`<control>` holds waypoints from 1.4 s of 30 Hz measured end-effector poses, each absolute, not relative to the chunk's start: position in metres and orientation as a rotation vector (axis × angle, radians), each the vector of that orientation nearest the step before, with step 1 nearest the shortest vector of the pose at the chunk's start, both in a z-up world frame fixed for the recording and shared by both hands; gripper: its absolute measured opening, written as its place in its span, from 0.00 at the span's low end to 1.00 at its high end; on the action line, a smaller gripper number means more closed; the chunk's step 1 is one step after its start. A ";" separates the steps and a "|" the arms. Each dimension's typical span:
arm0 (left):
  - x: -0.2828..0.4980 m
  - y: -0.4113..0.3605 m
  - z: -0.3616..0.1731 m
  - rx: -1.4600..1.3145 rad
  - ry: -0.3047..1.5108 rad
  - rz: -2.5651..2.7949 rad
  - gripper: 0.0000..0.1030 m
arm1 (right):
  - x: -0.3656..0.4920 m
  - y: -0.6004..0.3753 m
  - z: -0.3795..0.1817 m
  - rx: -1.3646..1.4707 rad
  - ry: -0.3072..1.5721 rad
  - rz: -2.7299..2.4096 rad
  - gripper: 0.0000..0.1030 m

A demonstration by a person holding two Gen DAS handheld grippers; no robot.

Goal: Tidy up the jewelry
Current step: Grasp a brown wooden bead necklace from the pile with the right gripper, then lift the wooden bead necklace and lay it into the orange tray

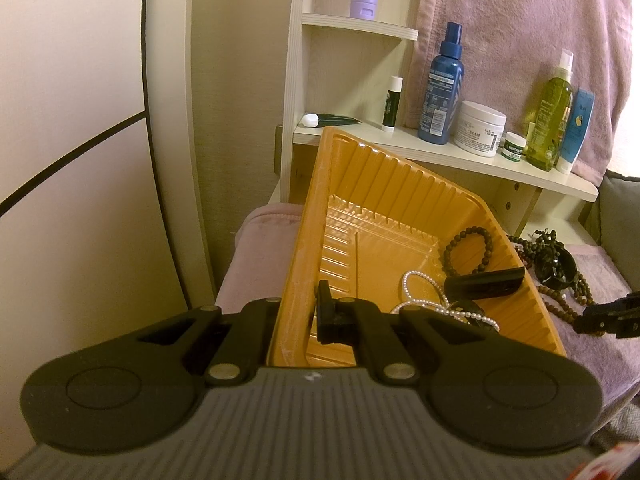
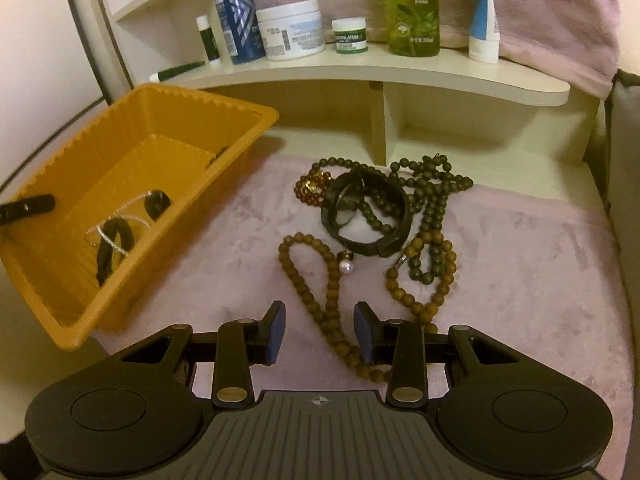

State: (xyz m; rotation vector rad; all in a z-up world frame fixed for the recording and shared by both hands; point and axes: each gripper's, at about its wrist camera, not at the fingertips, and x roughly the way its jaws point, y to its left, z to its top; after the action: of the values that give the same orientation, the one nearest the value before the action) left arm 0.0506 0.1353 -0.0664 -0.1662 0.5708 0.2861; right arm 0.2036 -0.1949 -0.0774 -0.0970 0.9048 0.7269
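My left gripper (image 1: 298, 316) is shut on the near wall of an orange plastic tray (image 1: 360, 184), which is tilted. Inside the tray lie a dark bead bracelet (image 1: 468, 250), a pearl strand (image 1: 424, 300) and a black bangle (image 1: 486, 284). My right gripper (image 2: 320, 332) is open and empty, its fingers on either side of a brown bead necklace (image 2: 320, 300) on the pink cloth. Beyond it lie a black bangle (image 2: 366, 216), dark green beads (image 2: 432, 196) and a pearl pendant (image 2: 345, 267). The tray (image 2: 80, 292) stands to the left in the right wrist view.
A cream shelf (image 2: 360, 68) behind holds a blue bottle (image 2: 234, 12), a white cream jar (image 2: 290, 28), a small green jar (image 2: 350, 36), an olive bottle (image 2: 410, 8) and tubes. A pink towel (image 2: 560, 20) hangs at the right. A white wall is at the left.
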 end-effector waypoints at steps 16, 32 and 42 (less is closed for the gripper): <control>0.051 0.137 -0.066 -0.169 0.575 0.286 0.04 | 0.184 -0.185 -0.083 -0.321 0.792 0.774 0.07; 0.052 0.137 -0.066 -0.171 0.573 0.283 0.04 | 0.191 -0.256 0.022 0.020 0.570 0.775 0.06; 0.052 0.136 -0.064 -0.167 0.573 0.280 0.04 | 0.195 -0.252 0.078 0.065 0.457 0.811 0.07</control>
State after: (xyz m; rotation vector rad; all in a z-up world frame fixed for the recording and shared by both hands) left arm 0.0521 0.1357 -0.0640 -0.1667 0.5730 0.2802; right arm 0.1952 -0.2521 0.0779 0.0652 0.4566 0.8111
